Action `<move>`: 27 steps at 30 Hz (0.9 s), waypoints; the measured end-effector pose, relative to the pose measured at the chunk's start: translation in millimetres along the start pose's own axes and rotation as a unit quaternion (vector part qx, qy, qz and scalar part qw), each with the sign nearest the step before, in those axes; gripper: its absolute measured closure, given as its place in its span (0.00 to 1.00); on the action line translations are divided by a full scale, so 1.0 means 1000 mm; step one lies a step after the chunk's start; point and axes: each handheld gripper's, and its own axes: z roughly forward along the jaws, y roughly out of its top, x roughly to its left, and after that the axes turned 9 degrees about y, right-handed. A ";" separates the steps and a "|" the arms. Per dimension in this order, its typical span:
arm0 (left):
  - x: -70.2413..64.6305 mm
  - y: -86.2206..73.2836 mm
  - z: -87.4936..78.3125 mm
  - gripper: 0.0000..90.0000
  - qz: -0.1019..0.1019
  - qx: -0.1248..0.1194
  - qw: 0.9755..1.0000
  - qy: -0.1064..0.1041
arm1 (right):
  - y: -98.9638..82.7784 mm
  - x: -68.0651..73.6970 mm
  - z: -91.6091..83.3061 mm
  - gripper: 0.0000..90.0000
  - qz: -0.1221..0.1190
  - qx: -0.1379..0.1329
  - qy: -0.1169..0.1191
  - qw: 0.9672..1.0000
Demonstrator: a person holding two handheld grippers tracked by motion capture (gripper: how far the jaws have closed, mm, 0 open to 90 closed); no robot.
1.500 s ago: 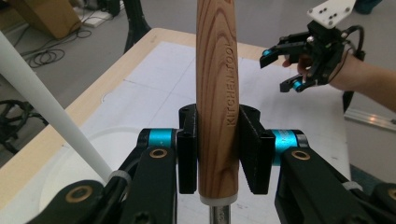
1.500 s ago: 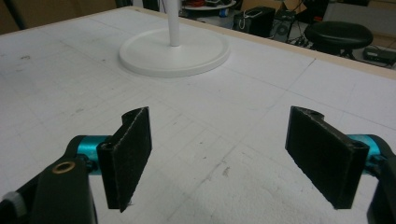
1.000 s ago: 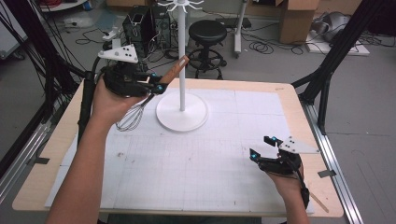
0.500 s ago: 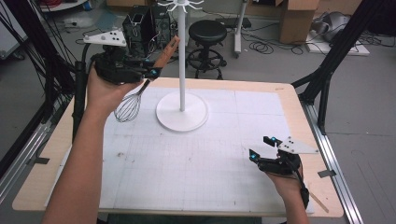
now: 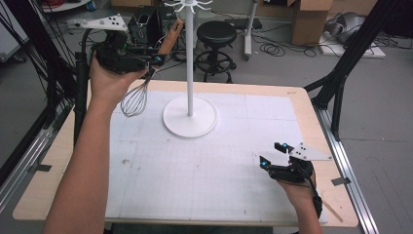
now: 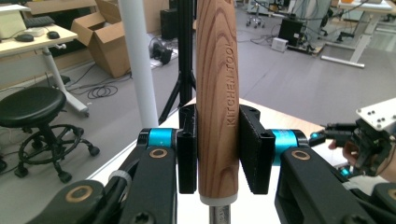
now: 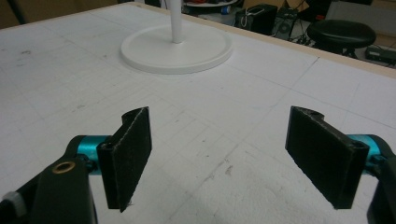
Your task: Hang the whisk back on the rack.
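- From above I see one white stand [image 5: 189,116] on the table [image 5: 272,102].
- One whisk [image 5: 146,83], raised left of the stand's pole; my left gripper [image 5: 155,59] clamps its wooden handle, lettering readable close-up [image 6: 217,116].
- My right gripper [image 5: 271,154] rests low, jaws apart, empty.

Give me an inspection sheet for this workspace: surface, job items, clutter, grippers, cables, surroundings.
Surface: white gridded mat on a wooden table, a few scuffs.
Job's things: whisk lifted off the mat, wooden handle marked KITCHEN TOOL; white hook stand upright on its round base.
Clutter: nothing seen.
Grippers: left hand-held gripper shut on the whisk handle, raised beside the stand's pole; right hand-held gripper open, nothing between its pads, low over the mat.
Cables: loose cables on the floor.
Surroundings: black stool, cardboard boxes, black frame struts.
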 end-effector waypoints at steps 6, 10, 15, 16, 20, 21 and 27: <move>0.006 0.008 0.000 0.79 -0.006 -0.014 1.000 0.006 | 0.000 -0.001 -0.001 0.24 0.000 -0.001 -0.001 1.000; 0.008 0.012 0.005 0.79 -0.006 -0.012 1.000 0.011 | 0.000 -0.001 0.000 0.24 -0.002 0.000 -0.001 1.000; 0.013 0.013 0.007 0.79 -0.012 -0.019 1.000 0.013 | 0.000 -0.001 -0.001 0.24 -0.001 0.000 -0.001 1.000; 0.015 0.012 0.006 0.79 -0.017 -0.016 1.000 0.017 | -0.001 -0.001 -0.001 0.24 0.001 0.000 -0.001 1.000; 0.018 0.011 0.007 0.79 -0.020 -0.012 1.000 0.018 | -0.001 -0.001 -0.001 0.24 -0.001 0.001 -0.001 1.000; 0.018 0.011 0.007 0.79 -0.019 -0.012 1.000 0.019 | -0.001 -0.001 -0.001 0.24 -0.002 0.001 -0.002 1.000; 0.020 0.012 0.011 0.79 -0.027 -0.013 0.999 0.015 | -0.001 -0.001 -0.001 0.24 -0.003 0.001 -0.002 1.000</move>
